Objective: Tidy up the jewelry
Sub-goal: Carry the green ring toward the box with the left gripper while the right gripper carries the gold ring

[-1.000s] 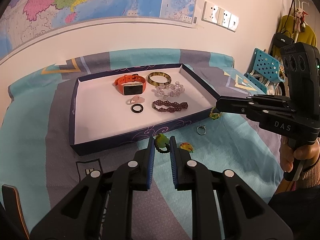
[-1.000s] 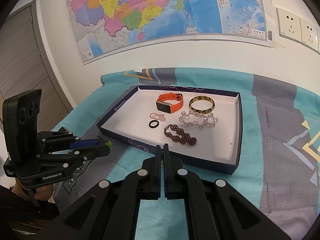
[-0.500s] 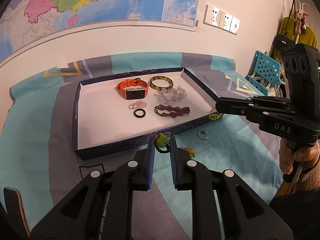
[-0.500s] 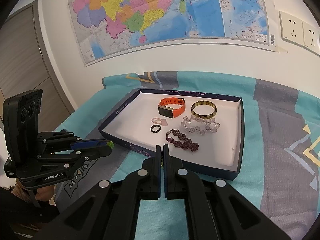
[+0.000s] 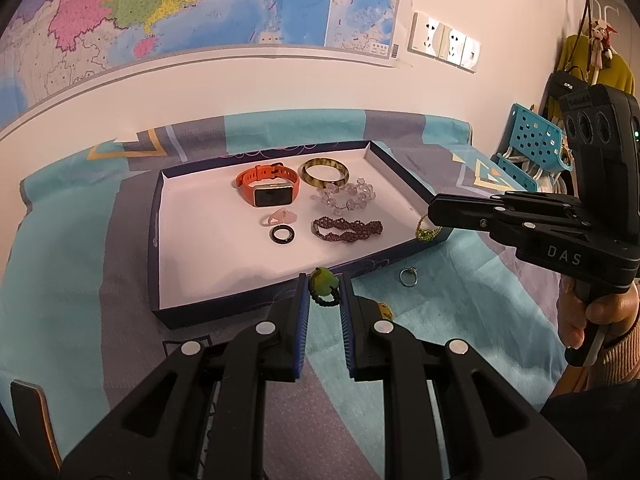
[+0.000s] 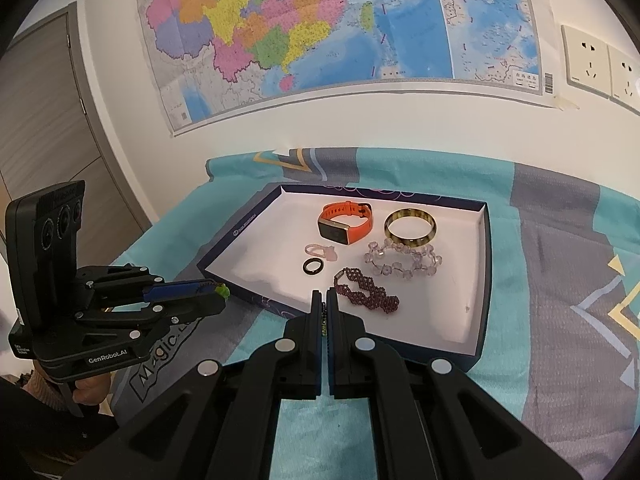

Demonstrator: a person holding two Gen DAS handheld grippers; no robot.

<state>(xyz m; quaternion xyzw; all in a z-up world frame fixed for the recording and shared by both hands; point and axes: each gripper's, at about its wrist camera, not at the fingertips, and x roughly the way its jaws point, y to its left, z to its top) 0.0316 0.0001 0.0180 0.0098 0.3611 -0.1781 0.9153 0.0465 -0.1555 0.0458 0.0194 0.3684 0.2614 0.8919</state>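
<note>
Left wrist: left hand-held gripper (image 5: 324,292) pinches green bead ring (image 5: 323,285) at fingertips, hovering just before tray (image 5: 208,309) near rim.

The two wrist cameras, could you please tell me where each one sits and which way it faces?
Left wrist: sits on the left tool, facing the tray and wall map; shows its own fingers holding a green ring, plus the right tool and hand.
Right wrist: sits on the right tool, facing the tray from its right; shows the left tool.
Shared: the tray, orange watch.
</note>
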